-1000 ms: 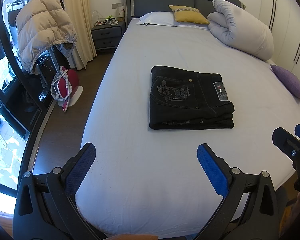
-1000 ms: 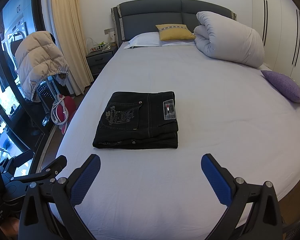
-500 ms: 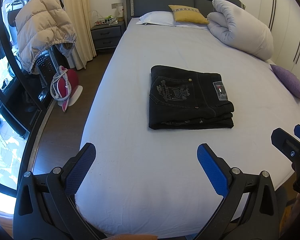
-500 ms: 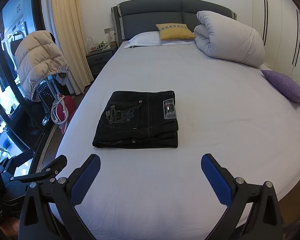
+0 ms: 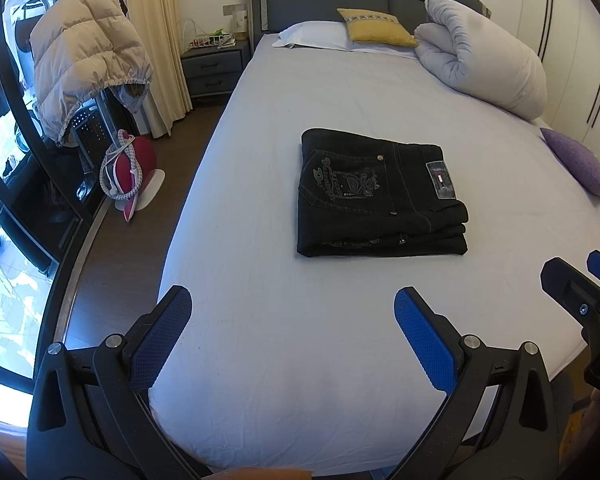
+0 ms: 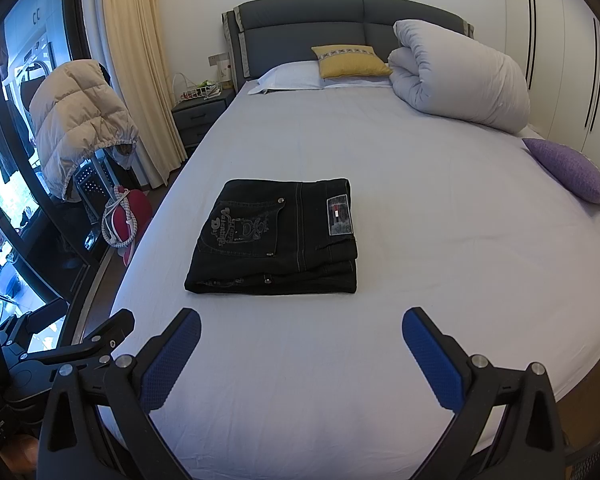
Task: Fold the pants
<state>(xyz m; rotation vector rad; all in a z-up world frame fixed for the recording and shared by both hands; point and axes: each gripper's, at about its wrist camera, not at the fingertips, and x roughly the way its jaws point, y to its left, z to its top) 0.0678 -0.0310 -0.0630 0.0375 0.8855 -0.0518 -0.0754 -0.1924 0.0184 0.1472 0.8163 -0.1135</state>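
The pants point(image 5: 380, 196) lie folded in a compact stack on the bed point(image 5: 260, 320) (folding appears complete); left gripper point(image 5: 292, 320) and right gripper point(image 6: 300, 344) both stand wide open, empty, needing only withdrawal.

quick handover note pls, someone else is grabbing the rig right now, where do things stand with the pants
Left tongs: open, empty, held over the near end of the bed, short of the pants.
Right tongs: open, empty, also over the near end, clear of the fabric.
Pants: black jeans folded into a compact stack, lying flat in the middle of the bed, back pocket and label facing up, layered edges toward the tongs.
Done: the fold looks complete; the layers sit roughly square.
Left: probably nothing but a check. If the layered near edge bothers you, a light press should tidy it.
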